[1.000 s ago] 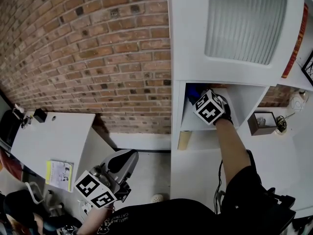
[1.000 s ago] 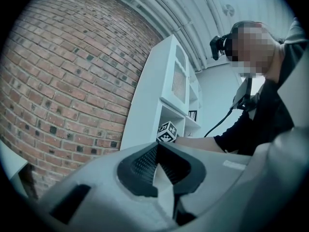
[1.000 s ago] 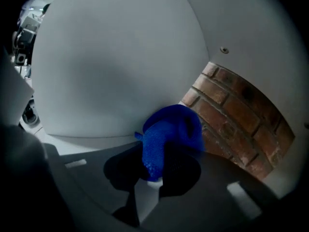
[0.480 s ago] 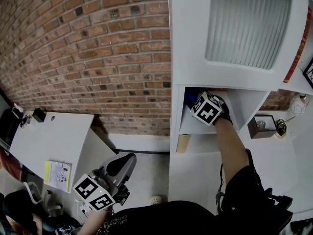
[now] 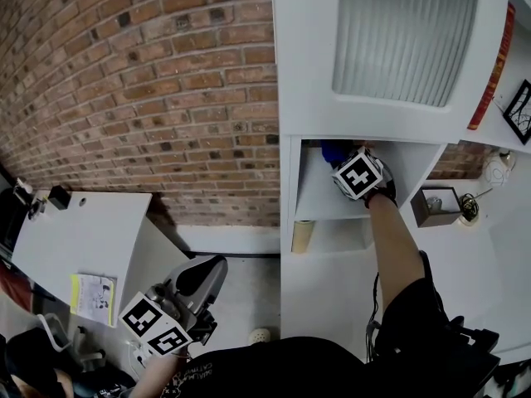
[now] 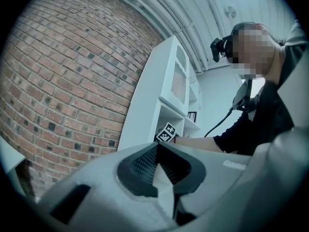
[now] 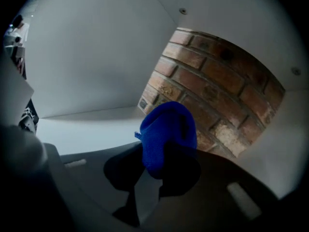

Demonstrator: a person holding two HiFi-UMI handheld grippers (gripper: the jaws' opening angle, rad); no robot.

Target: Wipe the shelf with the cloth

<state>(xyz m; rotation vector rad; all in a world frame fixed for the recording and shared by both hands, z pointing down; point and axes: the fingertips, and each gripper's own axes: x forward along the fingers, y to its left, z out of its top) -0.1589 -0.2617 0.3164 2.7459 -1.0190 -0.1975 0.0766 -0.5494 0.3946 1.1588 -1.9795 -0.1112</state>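
Red-brown brick wall is seen across the left of the head view. Below it, at the far left, a white tabletop is shown, with a yellow-green booklet laid near its lower edge.

The left hand-held gripper is held low, well apart from the shelf and beside the tabletop's right edge. In the left gripper view its jaws are seen brought together with nothing between them.

To the right, a white shelf is set against the brick, and a ribbed door is fitted above the open compartment. A blue cloth is seen at the back of that compartment, towards its right side.

The right hand-held gripper is reached into the same compartment on an outstretched arm. In the right gripper view its jaws are closed on the cloth, which is bunched and stands out past the jaw tips. The white shelf floor is seen below and to the left, with brick behind. Whether the cloth is pressed against a surface cannot be told.

Further right, a small brown box is set on a lower ledge.
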